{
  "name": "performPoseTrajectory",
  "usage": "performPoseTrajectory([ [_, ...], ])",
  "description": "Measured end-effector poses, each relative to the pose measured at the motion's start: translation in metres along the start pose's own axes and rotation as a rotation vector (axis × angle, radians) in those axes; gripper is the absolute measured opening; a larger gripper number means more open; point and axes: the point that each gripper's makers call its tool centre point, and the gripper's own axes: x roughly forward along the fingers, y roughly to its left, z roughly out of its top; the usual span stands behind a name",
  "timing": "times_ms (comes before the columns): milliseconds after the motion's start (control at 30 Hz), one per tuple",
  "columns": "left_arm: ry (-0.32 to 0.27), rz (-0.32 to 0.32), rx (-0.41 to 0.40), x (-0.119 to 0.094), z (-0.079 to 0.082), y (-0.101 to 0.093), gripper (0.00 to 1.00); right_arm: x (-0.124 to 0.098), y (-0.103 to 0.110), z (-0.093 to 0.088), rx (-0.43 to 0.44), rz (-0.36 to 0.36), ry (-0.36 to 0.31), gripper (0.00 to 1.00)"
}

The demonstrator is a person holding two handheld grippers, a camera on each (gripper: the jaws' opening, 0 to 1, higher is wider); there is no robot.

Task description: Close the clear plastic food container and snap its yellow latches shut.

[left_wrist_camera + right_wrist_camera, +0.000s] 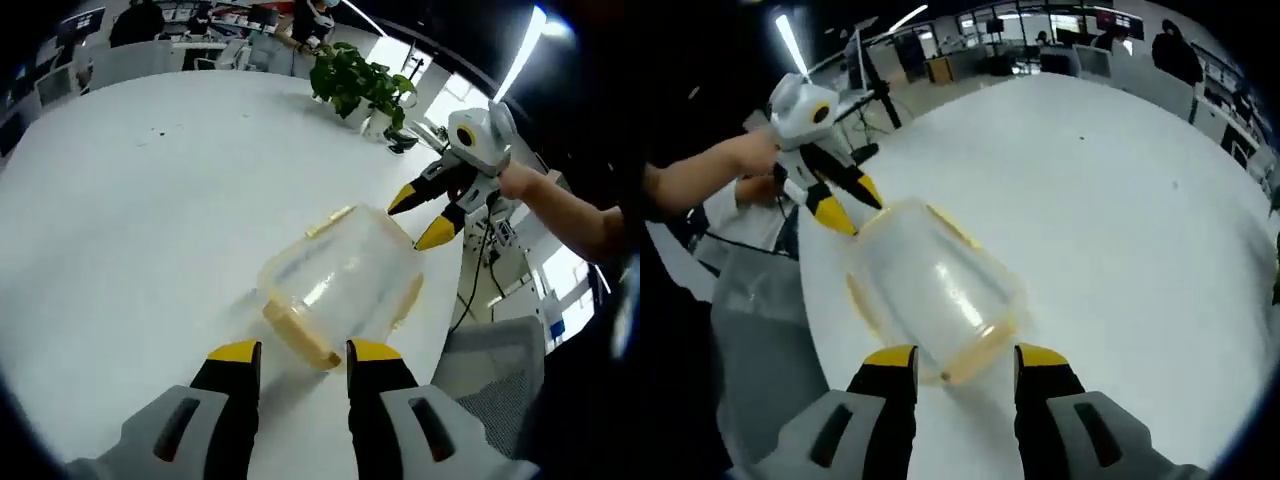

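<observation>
A clear plastic food container (340, 280) with yellow latches (329, 221) rests on the white table (150, 200), between the two grippers, which face each other. My left gripper (305, 352) is open, its yellow tips on either side of the container's near yellow edge (298, 338). The right gripper (420, 215) comes in from the right, open, its tips at the container's far corner. In the right gripper view the container (935, 285) lies just beyond my open right gripper (965, 356). The left gripper (850, 205) stands open at the far end, held by a hand (755, 150).
A potted green plant (360, 85) stands at the table's far side. A grey chair (490, 370) sits beside the table's edge (445, 330), close to the container. People and desks are in the background. The person's forearm (565, 210) reaches in from the right.
</observation>
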Motion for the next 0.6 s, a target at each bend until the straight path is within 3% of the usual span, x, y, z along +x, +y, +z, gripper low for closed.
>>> performPoseTrajectory([
  [100, -0.025, 0.003, -0.024, 0.001, 0.004, -0.002, 0.27, 0.003, 0.002, 0.0, 0.028, 0.0, -0.018, 0.33],
  [300, -0.008, 0.019, -0.075, 0.008, 0.0, -0.002, 0.29, 0.009, 0.004, -0.011, 0.032, 0.016, -0.011, 0.34],
  [600, -0.031, 0.038, -0.167, 0.012, 0.001, -0.001, 0.31, 0.009, 0.003, -0.01, 0.066, 0.015, -0.027, 0.34],
])
